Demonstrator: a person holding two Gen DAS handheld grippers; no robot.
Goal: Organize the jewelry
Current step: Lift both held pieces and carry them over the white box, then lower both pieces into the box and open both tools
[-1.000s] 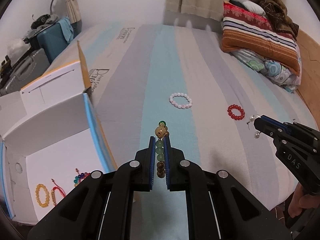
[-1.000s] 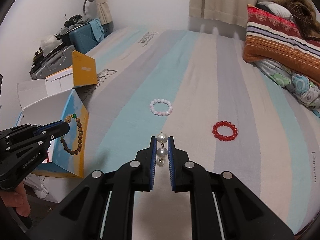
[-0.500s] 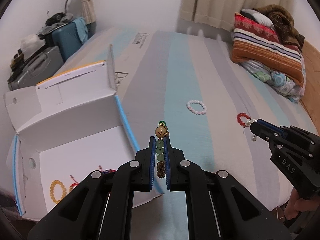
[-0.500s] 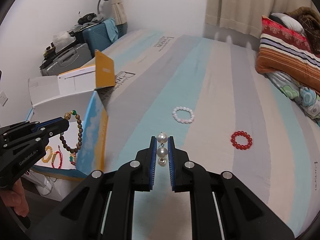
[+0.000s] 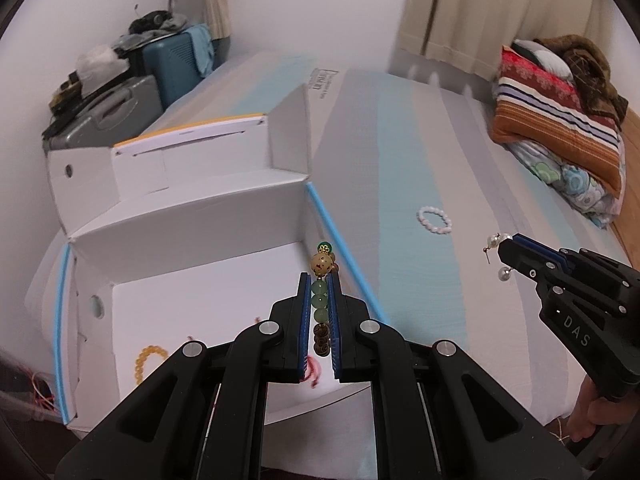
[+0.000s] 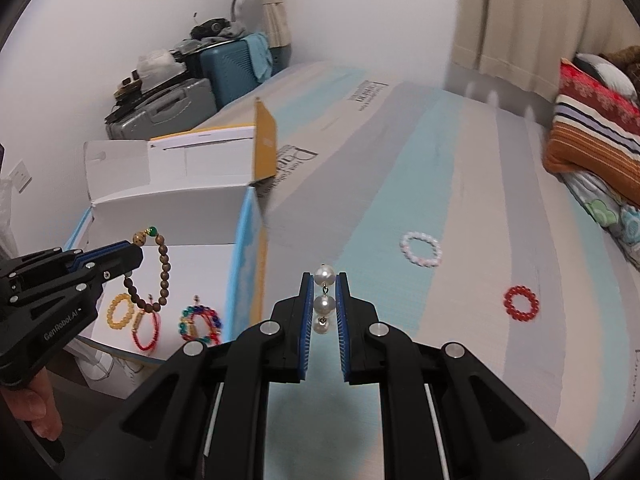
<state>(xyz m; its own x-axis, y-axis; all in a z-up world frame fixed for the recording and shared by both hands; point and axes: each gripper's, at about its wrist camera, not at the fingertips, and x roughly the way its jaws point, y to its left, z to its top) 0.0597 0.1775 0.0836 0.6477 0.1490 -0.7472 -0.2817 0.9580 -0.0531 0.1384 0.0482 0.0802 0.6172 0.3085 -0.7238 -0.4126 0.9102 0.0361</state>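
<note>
My left gripper [image 5: 320, 280] is shut on a brown and green bead bracelet [image 5: 321, 300] and holds it over the open white box [image 5: 192, 216]; the bracelet also shows in the right wrist view [image 6: 162, 272], hanging above the box floor. My right gripper [image 6: 324, 280] is shut on a pearl earring [image 6: 324, 300] above the bed, right of the box; it shows in the left wrist view [image 5: 500, 246]. In the box lie a yellow bracelet [image 6: 119, 312], a red cord bracelet [image 6: 146, 330] and a multicoloured bracelet [image 6: 200, 324]. A white bracelet [image 6: 421, 249] and a red bracelet [image 6: 521, 303] lie on the bed.
The box [image 6: 168, 208] stands at the striped bed's [image 6: 400, 168] left edge with its flaps raised. Suitcases [image 6: 176, 100] with clutter stand by the wall behind it. Pillows and a blanket [image 5: 560, 120] lie at the far right.
Both grippers have moved left toward the box with their jewelry. My left gripper now holds the bead bracelet over the box's inside instead of over the bed.
</note>
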